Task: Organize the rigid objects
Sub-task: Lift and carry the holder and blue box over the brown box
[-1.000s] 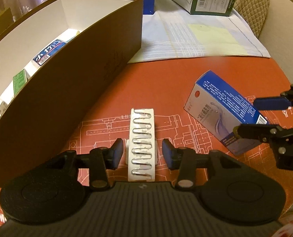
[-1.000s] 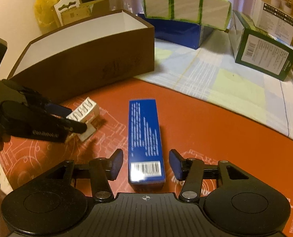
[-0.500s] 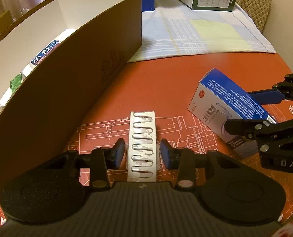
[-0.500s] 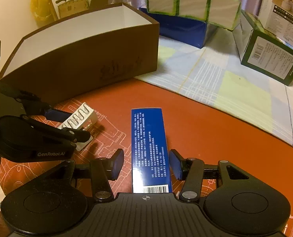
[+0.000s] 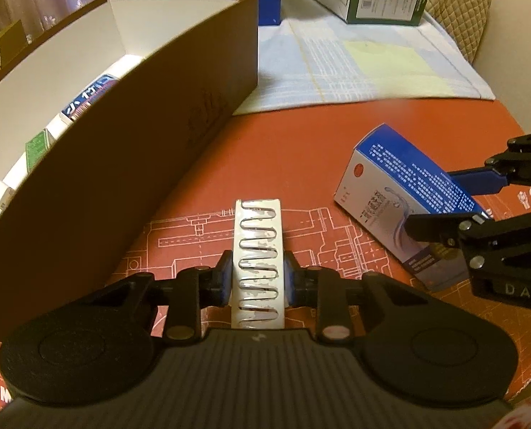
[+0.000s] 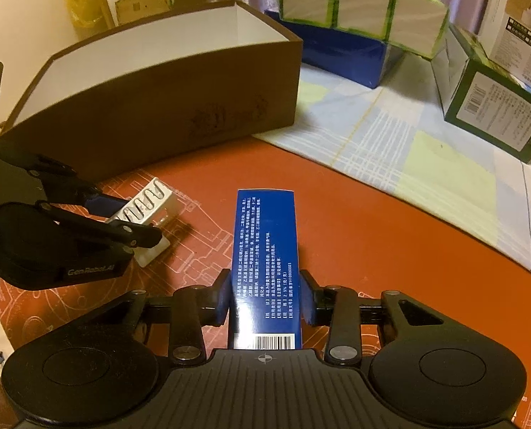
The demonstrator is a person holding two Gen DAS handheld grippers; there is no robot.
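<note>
Since 1 second ago both grippers have closed in. The right gripper has just been closing, and its 2 fingers now press the blue carton lying on the red mat. The left gripper clamps the narrow white clip strip, with the brown box at 10 o'clock.

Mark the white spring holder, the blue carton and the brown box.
white spring holder (image 5: 257, 246), left wrist view, top face.
blue carton (image 6: 263, 246), right wrist view, printed top face.
brown box (image 6: 179, 121), right wrist view, front wall.
</note>
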